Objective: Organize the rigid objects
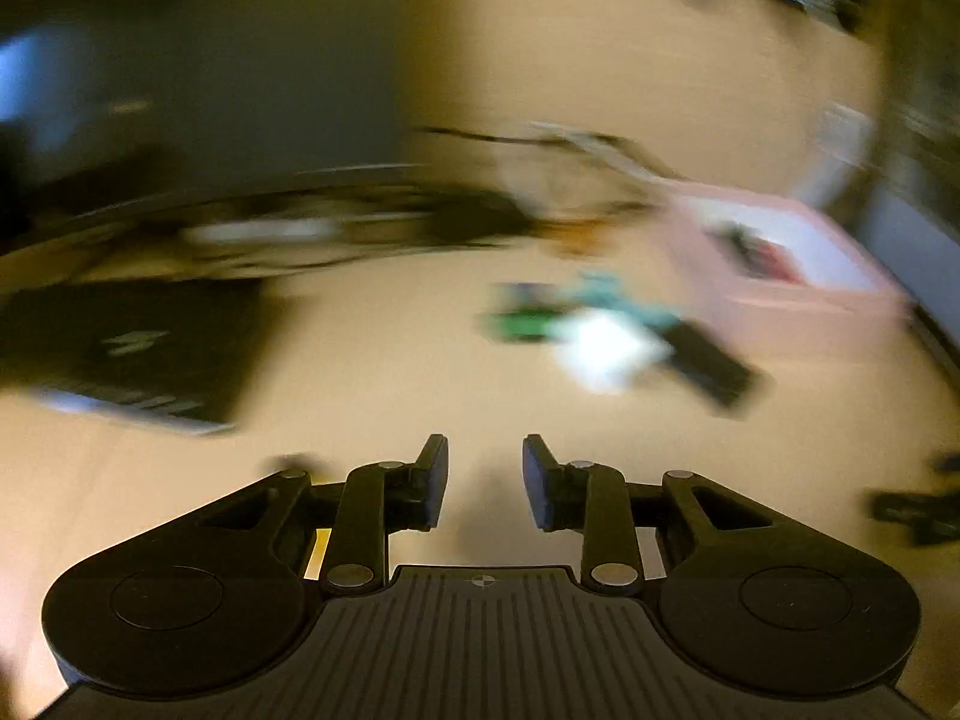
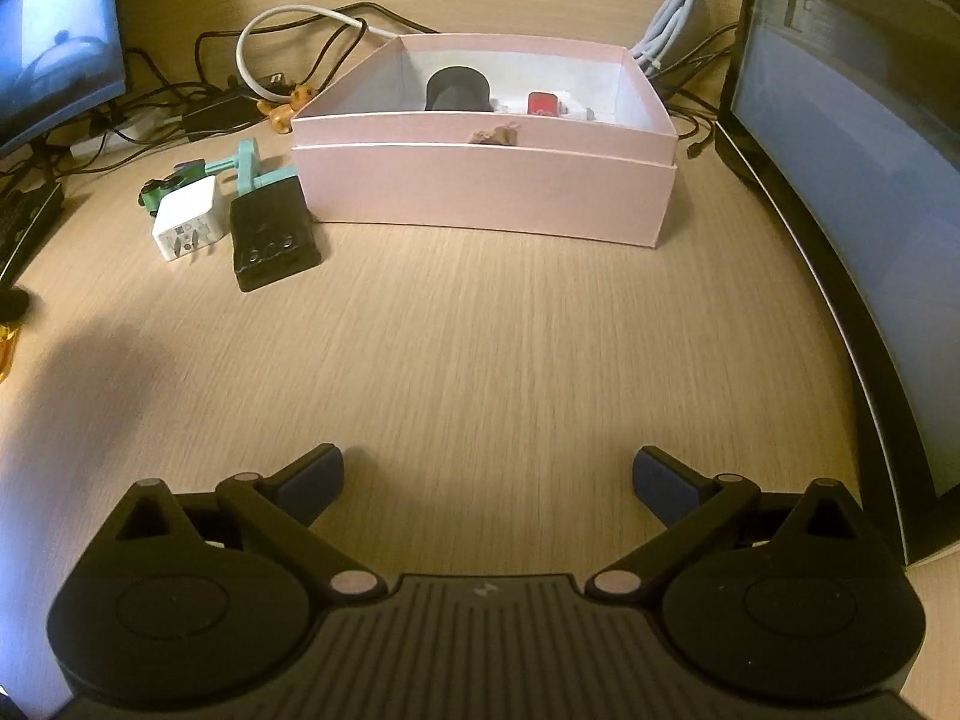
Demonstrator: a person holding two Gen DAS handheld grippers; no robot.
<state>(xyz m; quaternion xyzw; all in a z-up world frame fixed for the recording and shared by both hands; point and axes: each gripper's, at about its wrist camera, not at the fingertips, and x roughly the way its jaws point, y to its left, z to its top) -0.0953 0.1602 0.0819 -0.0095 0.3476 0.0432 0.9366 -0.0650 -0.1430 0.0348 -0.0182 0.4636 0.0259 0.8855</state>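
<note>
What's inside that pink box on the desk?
Inside the pink box show a black round object and a red item beside something white. The front wall hides the floor and anything lower.

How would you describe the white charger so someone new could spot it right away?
Find the pink box at the back of the wooden desk. Just off its left end lies a small cluster; the white charger is the pale cube with metal prongs, beside the black device and nearer than the green toy car.
</note>
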